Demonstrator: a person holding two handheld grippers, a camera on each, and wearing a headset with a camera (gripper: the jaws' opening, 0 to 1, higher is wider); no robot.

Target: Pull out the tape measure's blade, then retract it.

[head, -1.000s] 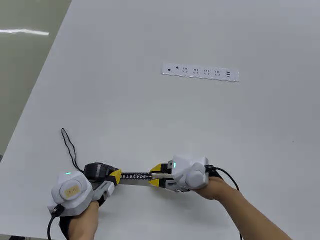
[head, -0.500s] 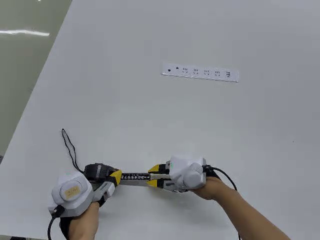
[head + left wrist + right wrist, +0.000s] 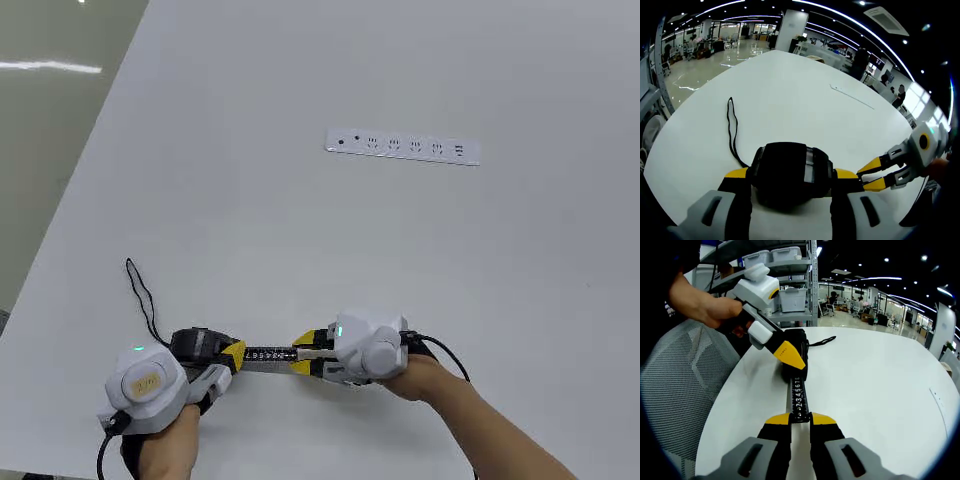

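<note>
Both jaws tight, left gripper (image 3: 790,175) on tape measure (image 3: 198,343), right gripper (image 3: 800,419) on blade (image 3: 797,392); power strip (image 3: 402,146) apart.

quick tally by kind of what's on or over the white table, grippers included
tape measure: 1
power strip: 1
grippers: 2, the left gripper clamped on the tape measure, the right gripper pinching its blade
total: 4
</note>
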